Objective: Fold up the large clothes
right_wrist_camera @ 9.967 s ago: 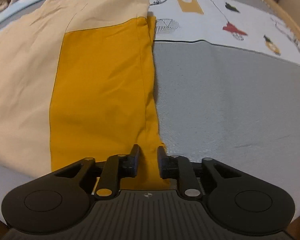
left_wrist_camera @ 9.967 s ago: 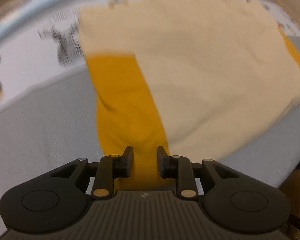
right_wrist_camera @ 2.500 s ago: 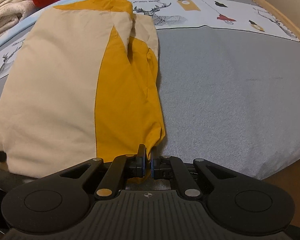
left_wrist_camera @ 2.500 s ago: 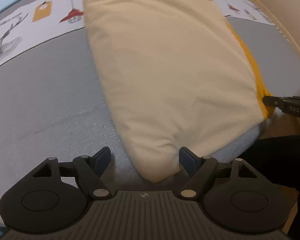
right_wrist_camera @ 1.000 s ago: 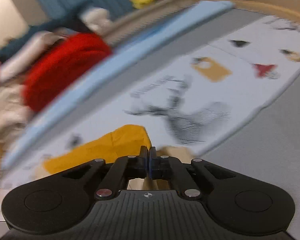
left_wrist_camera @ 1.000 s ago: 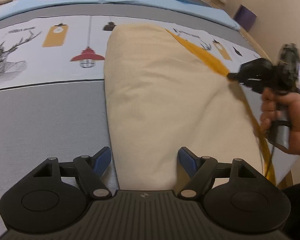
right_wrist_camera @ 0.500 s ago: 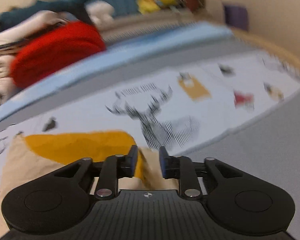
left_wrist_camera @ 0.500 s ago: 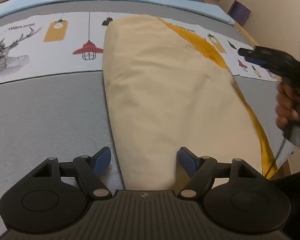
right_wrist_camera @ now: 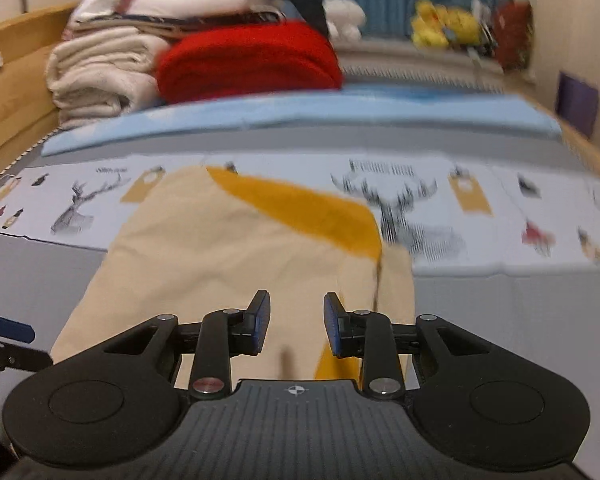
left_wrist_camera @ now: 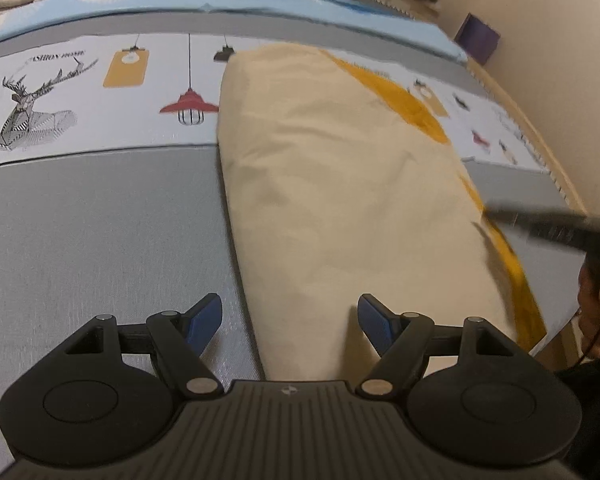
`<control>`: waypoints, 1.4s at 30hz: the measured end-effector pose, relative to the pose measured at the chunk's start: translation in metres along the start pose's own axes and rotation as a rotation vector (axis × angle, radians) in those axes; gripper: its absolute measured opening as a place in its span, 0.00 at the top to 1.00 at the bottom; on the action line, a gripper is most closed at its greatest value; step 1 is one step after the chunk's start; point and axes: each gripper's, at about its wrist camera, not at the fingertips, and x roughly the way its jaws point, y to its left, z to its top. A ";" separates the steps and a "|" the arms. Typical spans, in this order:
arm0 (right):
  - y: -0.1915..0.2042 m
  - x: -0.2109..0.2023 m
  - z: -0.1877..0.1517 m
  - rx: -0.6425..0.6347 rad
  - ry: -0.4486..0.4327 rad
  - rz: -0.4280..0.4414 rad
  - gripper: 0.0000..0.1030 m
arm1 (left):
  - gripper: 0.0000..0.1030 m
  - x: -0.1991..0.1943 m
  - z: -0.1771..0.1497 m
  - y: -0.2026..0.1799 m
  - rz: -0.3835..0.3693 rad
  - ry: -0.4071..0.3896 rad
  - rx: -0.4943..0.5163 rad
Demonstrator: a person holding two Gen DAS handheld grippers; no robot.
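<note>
Garment: a folded beige and mustard-yellow garment (left_wrist_camera: 340,200) is laid lengthwise on the bed (left_wrist_camera: 100,232), across the grey part of the cover and onto the white printed band (left_wrist_camera: 100,92). A yellow wedge is seen at its far end and a yellow strip along its right edge.
Left gripper: the left gripper (left_wrist_camera: 290,314) is held wide open above the garment's near end; nothing is gripped. The cloth's left edge is seen between the blue-padded fingers (left_wrist_camera: 204,318).
Right gripper: the right gripper (right_wrist_camera: 296,322) is held open over the near right part of the garment (right_wrist_camera: 220,264), with beige cloth seen in the gap; nothing is clamped. In the left wrist view it appears as a blurred dark bar (left_wrist_camera: 552,228) at the garment's right edge.
Background: folded cream blankets (right_wrist_camera: 100,76) and a red blanket (right_wrist_camera: 248,62) are stacked beyond a light blue sheet (right_wrist_camera: 300,112). Yellow plush toys (right_wrist_camera: 444,28) are set further back.
</note>
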 end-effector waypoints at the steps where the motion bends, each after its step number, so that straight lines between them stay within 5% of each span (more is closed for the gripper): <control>1: -0.003 0.012 -0.005 0.020 0.103 -0.007 0.68 | 0.22 0.005 -0.002 -0.001 0.012 0.021 0.010; 3: -0.010 0.032 -0.022 0.027 0.236 -0.068 0.66 | 0.22 0.011 -0.004 -0.002 0.022 0.042 0.012; 5: -0.017 0.037 -0.030 0.032 0.250 -0.112 0.55 | 0.21 0.012 -0.003 -0.004 0.025 0.044 0.013; 13: -0.037 0.032 -0.018 0.130 0.175 -0.071 0.48 | 0.21 0.010 0.009 -0.020 0.037 0.003 0.001; 16: -0.045 0.031 -0.015 0.170 0.149 -0.076 0.37 | 0.19 0.001 0.015 -0.016 0.039 -0.017 -0.047; 24: -0.066 0.047 -0.016 0.212 0.204 -0.061 0.26 | 0.15 0.030 0.074 0.027 -0.018 0.048 -0.162; 30: -0.074 0.053 -0.021 0.266 0.250 -0.041 0.23 | 0.11 0.097 0.072 0.066 -0.222 0.165 -0.452; 40: -0.083 0.078 -0.022 0.346 0.296 0.013 0.22 | 0.05 0.127 0.088 0.052 -0.251 0.089 -0.429; 42: -0.083 0.081 -0.021 0.362 0.284 0.034 0.32 | 0.12 0.125 0.091 0.046 -0.230 0.059 -0.408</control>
